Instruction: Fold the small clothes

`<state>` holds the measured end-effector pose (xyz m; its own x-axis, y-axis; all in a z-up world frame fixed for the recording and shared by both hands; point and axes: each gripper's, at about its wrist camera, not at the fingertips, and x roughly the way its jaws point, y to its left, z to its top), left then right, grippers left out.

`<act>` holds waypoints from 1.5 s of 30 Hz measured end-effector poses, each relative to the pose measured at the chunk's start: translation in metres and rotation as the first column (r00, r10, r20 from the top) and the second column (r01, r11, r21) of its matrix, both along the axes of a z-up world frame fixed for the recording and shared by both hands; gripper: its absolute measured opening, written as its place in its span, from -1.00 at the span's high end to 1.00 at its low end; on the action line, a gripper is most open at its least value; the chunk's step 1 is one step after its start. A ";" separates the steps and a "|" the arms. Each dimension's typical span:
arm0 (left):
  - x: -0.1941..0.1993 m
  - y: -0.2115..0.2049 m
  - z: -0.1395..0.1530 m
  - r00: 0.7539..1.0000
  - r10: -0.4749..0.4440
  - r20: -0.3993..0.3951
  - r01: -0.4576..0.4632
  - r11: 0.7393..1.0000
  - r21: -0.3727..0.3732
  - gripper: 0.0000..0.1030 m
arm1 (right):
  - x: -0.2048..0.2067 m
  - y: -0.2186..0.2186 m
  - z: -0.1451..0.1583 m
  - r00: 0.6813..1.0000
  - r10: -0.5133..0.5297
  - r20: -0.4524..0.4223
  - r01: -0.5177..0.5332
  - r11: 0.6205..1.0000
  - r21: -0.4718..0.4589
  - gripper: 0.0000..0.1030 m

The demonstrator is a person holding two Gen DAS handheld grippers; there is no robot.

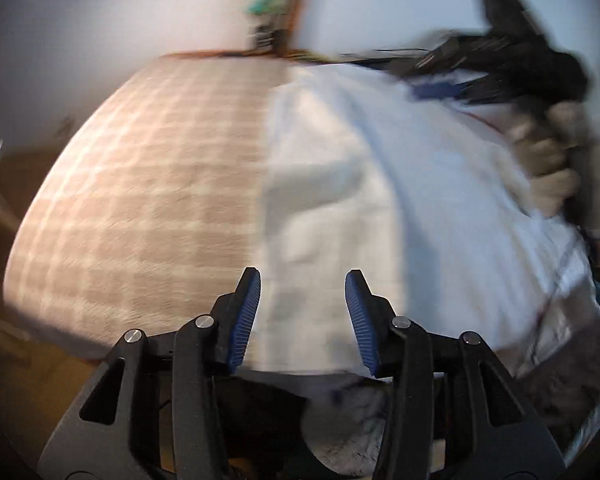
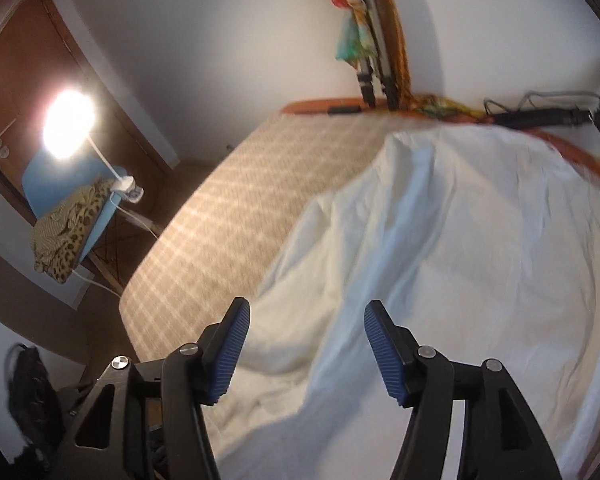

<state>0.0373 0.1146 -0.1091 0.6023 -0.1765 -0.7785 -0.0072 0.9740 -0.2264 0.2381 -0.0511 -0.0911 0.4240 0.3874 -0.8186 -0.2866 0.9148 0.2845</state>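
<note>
Clearly both claws stand apart and empty: the left gripper [image 1: 303, 312] and the right gripper [image 2: 307, 350] each hang above the white cloth [image 2: 440, 240], pads clear of it. That cloth lies spread and rumpled over the right part of the checked bed [image 2: 228, 184]; in the left view the right gripper [image 1: 436, 90] shows further off, in a hand [image 1: 548, 160]. The risk, as I judge it: a pinch into this wrinkled fabric may catch two layers or only a ridge, so the fold would come out skewed or bunched.
</note>
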 end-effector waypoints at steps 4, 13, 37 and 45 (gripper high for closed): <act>0.011 0.024 -0.034 0.992 0.073 -0.103 -0.077 0.996 -0.033 0.12 | 0.043 0.017 -0.006 0.991 -0.090 -0.100 0.101 0.990 0.103 -0.33; 0.018 0.022 -0.046 0.993 0.023 -0.116 -0.033 0.996 -0.084 0.12 | 0.112 0.074 -0.066 0.947 -0.253 -0.200 0.240 0.967 -0.087 -0.37; -0.007 0.012 -0.010 0.999 -0.040 0.003 0.040 0.994 -0.098 0.95 | 0.125 0.041 -0.081 0.978 -0.147 -0.147 0.125 0.981 -0.147 1.00; -0.009 -0.021 0.011 0.989 -0.139 0.058 0.143 0.986 -0.082 0.96 | 0.102 -0.012 -0.057 0.975 -0.197 -0.104 0.202 0.978 0.044 1.00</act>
